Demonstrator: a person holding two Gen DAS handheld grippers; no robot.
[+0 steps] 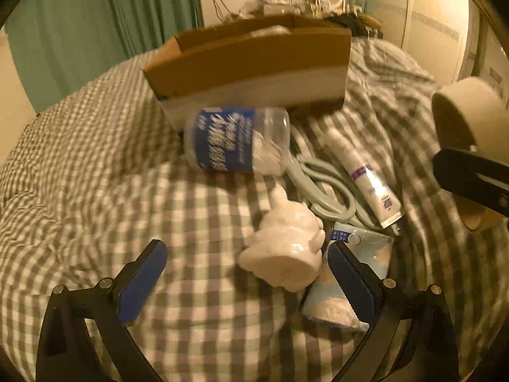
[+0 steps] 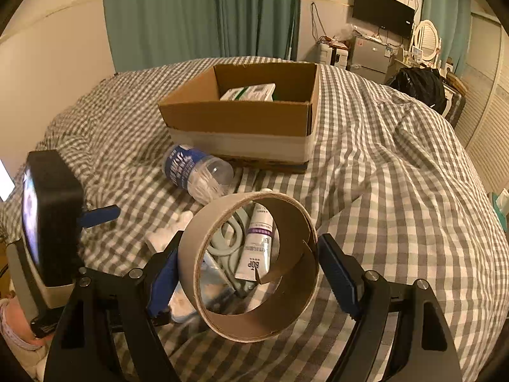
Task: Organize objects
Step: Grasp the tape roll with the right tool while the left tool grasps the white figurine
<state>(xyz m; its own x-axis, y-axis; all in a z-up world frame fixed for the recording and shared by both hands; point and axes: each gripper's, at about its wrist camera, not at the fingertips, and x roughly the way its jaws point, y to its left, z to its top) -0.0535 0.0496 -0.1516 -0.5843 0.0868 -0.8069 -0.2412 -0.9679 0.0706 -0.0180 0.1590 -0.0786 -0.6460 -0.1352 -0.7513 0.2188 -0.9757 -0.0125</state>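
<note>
On the checked bedcover, my left gripper [image 1: 246,283] stands open around a white figurine [image 1: 286,248] lying on its side; neither finger touches it. Beyond the figurine lie grey scissors [image 1: 324,187], a white tube [image 1: 366,181], a pale blue packet [image 1: 369,251] and a clear cotton-swab jar with a blue label [image 1: 229,140]. My right gripper [image 2: 249,283] is shut on a cardboard ring [image 2: 286,312], held up above the pile; the scissors [image 2: 229,232] and tube [image 2: 259,242] show through it. An open cardboard box [image 2: 235,121] sits behind the jar [image 2: 197,175].
A green and white package [image 2: 251,92] lies in the box. The rumpled bedcover [image 2: 397,207] stretches right. Green curtains [image 2: 197,16] hang behind; a wall screen [image 2: 381,9], small fridge [image 2: 372,54] and black bag [image 2: 420,86] stand far right. A sleeve [image 2: 12,328] shows lower left.
</note>
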